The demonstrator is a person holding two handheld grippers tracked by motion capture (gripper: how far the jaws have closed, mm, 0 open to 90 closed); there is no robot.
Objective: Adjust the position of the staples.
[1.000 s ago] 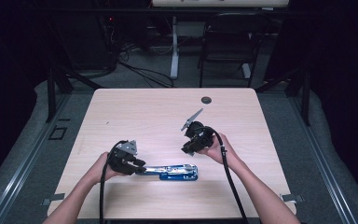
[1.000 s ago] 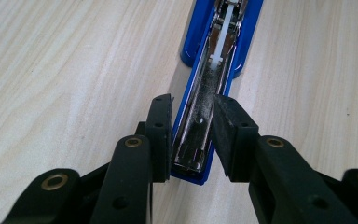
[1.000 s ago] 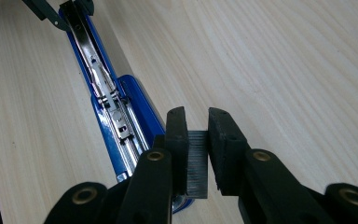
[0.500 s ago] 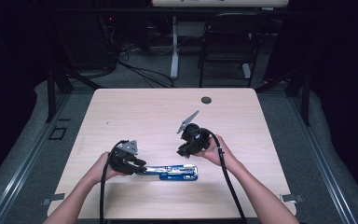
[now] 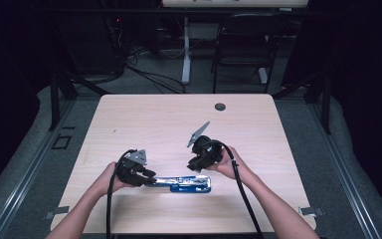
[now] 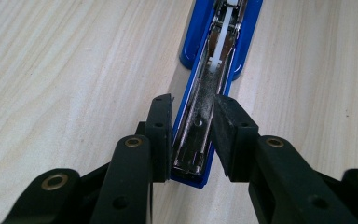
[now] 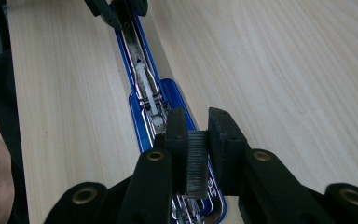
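Observation:
A blue stapler [image 5: 184, 183] lies swung open flat near the table's front edge, its metal staple channel [image 6: 214, 60] facing up. My left gripper [image 5: 148, 178] is shut on the stapler's left end; in the left gripper view its pads [image 6: 161, 135] clamp the channel's sides. My right gripper [image 5: 196, 166] hovers tilted above the stapler's right half. It is shut on a grey strip of staples [image 7: 196, 163], held just over the blue base [image 7: 142, 116]. The left gripper [image 7: 116, 9] shows at the far end of the channel in the right gripper view.
The light wooden table [image 5: 169, 124] has a small black round cap [image 5: 220, 106] near its far edge. Beyond the table stand a dark chair [image 5: 238, 45] and a desk leg with cables on the floor. Both forearms enter from the bottom edge.
My right gripper has drifted slightly left and down toward the stapler with the staple strip. The left gripper and the stapler have stayed put.

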